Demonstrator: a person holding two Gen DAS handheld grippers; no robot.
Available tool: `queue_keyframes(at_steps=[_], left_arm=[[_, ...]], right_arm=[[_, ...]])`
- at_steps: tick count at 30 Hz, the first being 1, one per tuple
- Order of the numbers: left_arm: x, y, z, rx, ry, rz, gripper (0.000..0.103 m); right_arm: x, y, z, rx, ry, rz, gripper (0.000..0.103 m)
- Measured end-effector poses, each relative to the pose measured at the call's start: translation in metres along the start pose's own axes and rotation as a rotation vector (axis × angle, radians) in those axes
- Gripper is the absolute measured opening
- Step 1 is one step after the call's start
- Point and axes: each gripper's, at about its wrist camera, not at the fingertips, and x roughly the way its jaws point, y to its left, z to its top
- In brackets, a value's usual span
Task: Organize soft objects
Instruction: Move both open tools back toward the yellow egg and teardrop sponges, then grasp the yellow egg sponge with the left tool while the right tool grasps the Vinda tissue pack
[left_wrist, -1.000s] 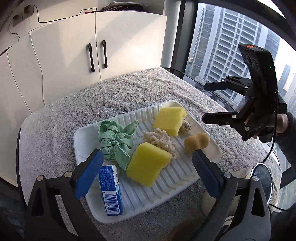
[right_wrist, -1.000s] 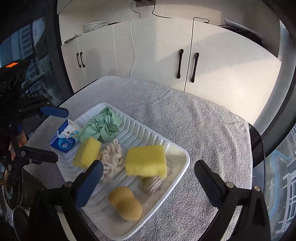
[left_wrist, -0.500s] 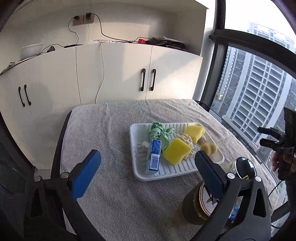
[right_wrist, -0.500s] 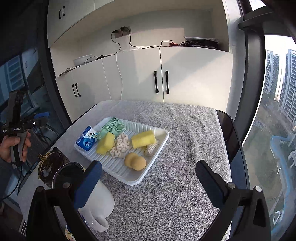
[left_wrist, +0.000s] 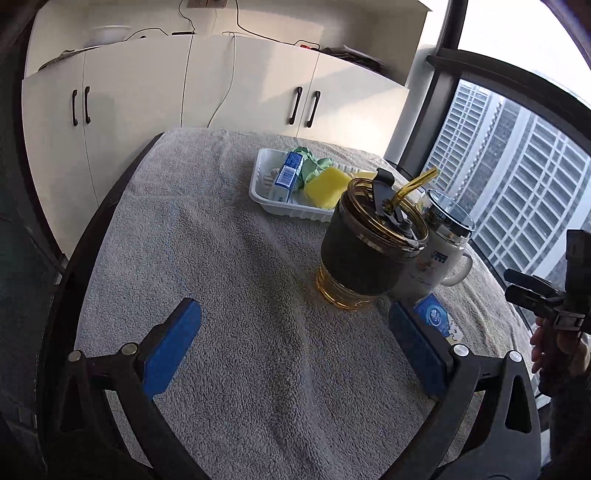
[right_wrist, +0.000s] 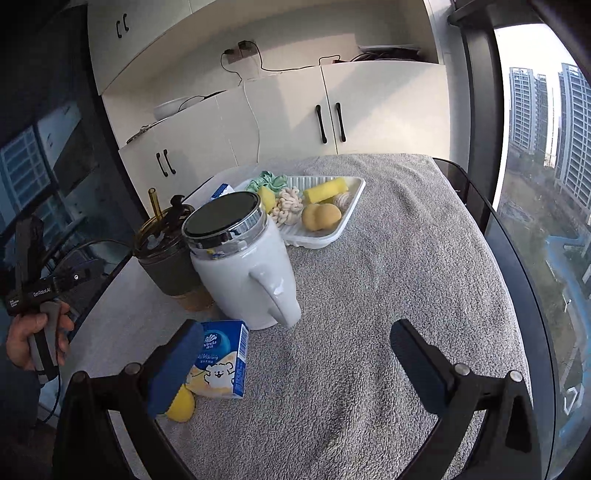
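Note:
A white ribbed tray (left_wrist: 258, 192) (right_wrist: 321, 240) stands at the far side of the towel-covered table. It holds a green cloth (right_wrist: 267, 181), two yellow sponges (right_wrist: 327, 190) (right_wrist: 266, 197), a white knotted rope piece (right_wrist: 288, 205), a tan bun-shaped toy (right_wrist: 321, 216) and a blue pack (left_wrist: 290, 171). My left gripper (left_wrist: 291, 314) hangs open over bare towel, far short of the tray. My right gripper (right_wrist: 295, 332) is open too, with a blue tissue pack (right_wrist: 218, 363) just behind its left finger. Neither holds anything.
An amber cup with a dark sleeve and straw (left_wrist: 362, 251) and a white lidded mug (right_wrist: 243, 266) stand between the grippers and the tray. A yellow object (right_wrist: 181, 406) lies by the tissue pack. White cabinets stand behind and windows to the side. A hand (right_wrist: 29, 339) holds the left gripper.
Both grippers have drawn back from just above the tray to the near side of the table. The cup, mug and tissue pack have come into view. Both stay open.

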Motion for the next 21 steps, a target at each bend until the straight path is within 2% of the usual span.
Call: queue_keyframes(at_steps=[5, 10, 16, 21], left_arm=[[0.004, -0.057, -0.04, 0.073, 0.071, -0.048, 0.103], [0.017, -0.099, -0.056, 0.153, 0.103, -0.052, 0.103], [0.032, -0.118, -0.058, 0.149, 0.122, -0.076, 0.103], [0.048, -0.122, -0.062, 0.129, 0.155, -0.046, 0.103]], right_arm=[[0.009, 0.021, -0.025, -0.003, 0.039, 0.009, 0.103], [0.011, 0.035, -0.037, -0.027, 0.049, -0.002, 0.103], [0.01, 0.037, -0.043, -0.02, 0.045, -0.003, 0.103], [0.01, 0.036, -0.048, -0.008, 0.062, -0.012, 0.103]])
